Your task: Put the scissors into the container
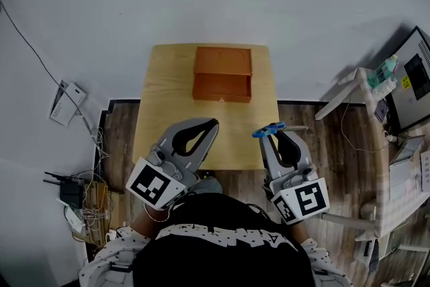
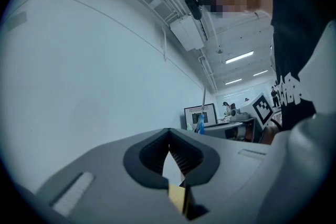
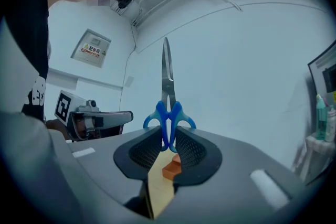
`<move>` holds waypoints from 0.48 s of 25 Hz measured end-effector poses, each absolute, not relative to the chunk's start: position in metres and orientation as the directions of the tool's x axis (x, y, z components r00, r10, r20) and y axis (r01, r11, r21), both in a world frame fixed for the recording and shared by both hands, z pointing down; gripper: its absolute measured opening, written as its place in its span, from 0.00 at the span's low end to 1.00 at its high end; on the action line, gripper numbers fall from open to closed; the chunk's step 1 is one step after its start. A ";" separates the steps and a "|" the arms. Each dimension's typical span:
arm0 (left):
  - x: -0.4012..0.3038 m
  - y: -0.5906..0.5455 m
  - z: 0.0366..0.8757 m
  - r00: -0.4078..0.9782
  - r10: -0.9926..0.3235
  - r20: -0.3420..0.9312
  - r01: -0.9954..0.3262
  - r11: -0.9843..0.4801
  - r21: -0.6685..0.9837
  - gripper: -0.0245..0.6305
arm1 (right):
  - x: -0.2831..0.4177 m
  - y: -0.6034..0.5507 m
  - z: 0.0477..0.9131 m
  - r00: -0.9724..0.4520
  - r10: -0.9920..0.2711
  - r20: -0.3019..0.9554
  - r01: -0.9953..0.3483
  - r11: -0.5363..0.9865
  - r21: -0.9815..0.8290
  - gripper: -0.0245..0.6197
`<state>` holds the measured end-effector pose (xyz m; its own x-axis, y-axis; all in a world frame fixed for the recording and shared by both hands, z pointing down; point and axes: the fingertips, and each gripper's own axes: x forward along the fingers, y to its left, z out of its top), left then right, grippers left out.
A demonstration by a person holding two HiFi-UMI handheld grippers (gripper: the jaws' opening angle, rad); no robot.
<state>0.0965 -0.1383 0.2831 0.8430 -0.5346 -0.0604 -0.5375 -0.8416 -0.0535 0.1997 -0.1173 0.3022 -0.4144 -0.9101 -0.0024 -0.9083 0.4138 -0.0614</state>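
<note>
An orange-brown wooden container (image 1: 223,74) sits at the far end of a small light-wood table (image 1: 161,91), its front half lying open. My right gripper (image 1: 274,133) is shut on the blue handles of the scissors (image 1: 269,130), held over the table's near right edge. In the right gripper view the scissors (image 3: 168,113) stand between the jaws of the right gripper (image 3: 169,131), metal blades pointing away, with the container (image 3: 171,168) small beyond them. My left gripper (image 1: 213,124) hovers over the table's near left part. Its tips (image 2: 168,134) meet with nothing between them.
A router and tangled cables (image 1: 70,191) lie on the floor to the left, with a white box (image 1: 67,103) behind them. To the right stand a white shelf with bottles (image 1: 379,77) and a monitor (image 1: 416,77). The person's black shirt (image 1: 222,238) fills the bottom edge.
</note>
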 end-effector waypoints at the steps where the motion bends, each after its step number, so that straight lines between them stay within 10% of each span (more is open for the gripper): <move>1: 0.092 -0.147 0.282 0.837 -0.542 -0.076 -0.546 -0.837 -0.048 0.04 | 0.197 -0.125 0.301 -0.416 -0.909 -0.003 -0.908 0.415 -0.059 0.19; 12: 0.066 -0.213 0.292 0.830 -0.555 -0.053 -0.557 -0.830 -0.041 0.04 | 0.177 -0.188 0.304 -0.410 -0.911 0.040 -0.912 0.409 -0.027 0.19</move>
<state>0.0662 -0.2131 0.2917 0.8305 -0.5545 -0.0532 -0.5566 -0.8298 -0.0406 0.1769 -0.1875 0.3039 -0.4096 -0.9114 0.0401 -0.9122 0.4088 -0.0271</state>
